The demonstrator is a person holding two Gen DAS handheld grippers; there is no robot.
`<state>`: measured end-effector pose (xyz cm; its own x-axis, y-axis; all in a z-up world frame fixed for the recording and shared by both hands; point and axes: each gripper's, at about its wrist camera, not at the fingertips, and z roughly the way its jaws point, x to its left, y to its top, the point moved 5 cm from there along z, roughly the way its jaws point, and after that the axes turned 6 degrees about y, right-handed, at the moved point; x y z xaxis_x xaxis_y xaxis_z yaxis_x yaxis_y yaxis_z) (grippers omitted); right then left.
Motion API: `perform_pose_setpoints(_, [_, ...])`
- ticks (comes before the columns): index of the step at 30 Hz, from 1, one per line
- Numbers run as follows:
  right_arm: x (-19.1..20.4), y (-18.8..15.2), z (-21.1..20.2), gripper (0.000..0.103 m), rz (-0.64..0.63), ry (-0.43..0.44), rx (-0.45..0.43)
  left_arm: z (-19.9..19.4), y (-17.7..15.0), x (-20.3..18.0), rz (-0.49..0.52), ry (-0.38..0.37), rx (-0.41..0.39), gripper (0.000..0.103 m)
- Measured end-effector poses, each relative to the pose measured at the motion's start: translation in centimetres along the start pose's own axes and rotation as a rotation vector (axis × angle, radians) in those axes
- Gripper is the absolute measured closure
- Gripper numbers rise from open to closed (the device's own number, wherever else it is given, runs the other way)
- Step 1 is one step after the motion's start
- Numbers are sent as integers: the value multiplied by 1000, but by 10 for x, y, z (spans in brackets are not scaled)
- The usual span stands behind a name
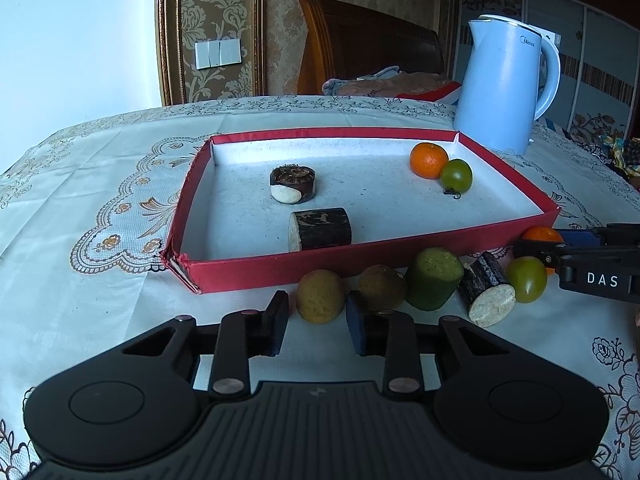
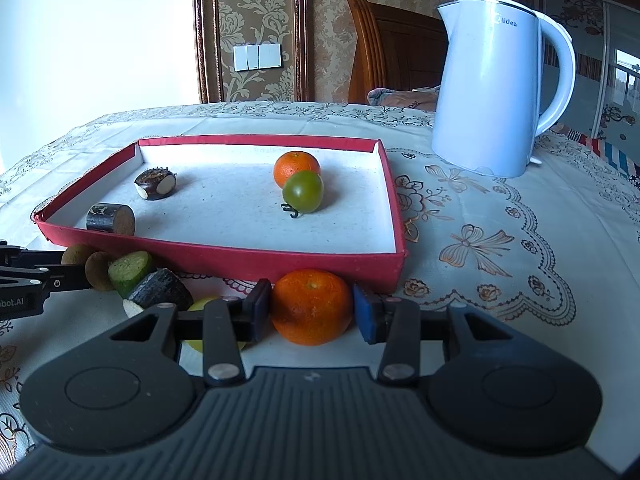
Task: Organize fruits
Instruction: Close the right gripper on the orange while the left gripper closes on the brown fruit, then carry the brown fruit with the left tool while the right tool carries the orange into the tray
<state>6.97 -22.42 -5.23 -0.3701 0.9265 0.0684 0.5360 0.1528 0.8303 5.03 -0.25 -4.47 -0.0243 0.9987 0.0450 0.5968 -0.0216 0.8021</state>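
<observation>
From the left wrist, the left gripper [image 1: 316,322] sits narrowed around a brownish round fruit [image 1: 320,297] on the tablecloth [image 1: 100,300], just in front of the red tray [image 1: 256,270]. Whether the pads actually press it is unclear; a lift could let it roll into its neighbour [image 1: 382,286].

From the right wrist, the right gripper [image 2: 312,314] clamps an orange [image 2: 311,306] beside the tray's near wall. A low carry could catch that wall.

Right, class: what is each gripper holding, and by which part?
The right gripper clamps the mandarin by its two opposite sides. The left gripper has a brownish round fruit between its fingers; whether they grip it cannot be told.
</observation>
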Motion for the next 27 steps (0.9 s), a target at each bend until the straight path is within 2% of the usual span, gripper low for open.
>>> perform_pose_setpoints(3, [0, 0, 0, 62, -1, -1, -1, 0, 1, -1, 7, -2, -2, 72])
perform_pose_setpoints(5, [0, 0, 0, 62, 2, 1, -2, -1, 1, -3, 12, -15, -11, 78])
perform_pose_setpoints(14, [-2, 0, -2, 62, 14, 2, -12, -12, 2, -3, 25, -5, -71, 78])
perform_pose_setpoints(22, [-7, 1, -15, 62, 36, -18, -76, -26, 3, -7, 51, 11, -123, 78])
perform_pose_setpoints(27, [-10, 5, -22, 62, 50, -34, -117, -33, 7, -10, 48, -19, -132, 78])
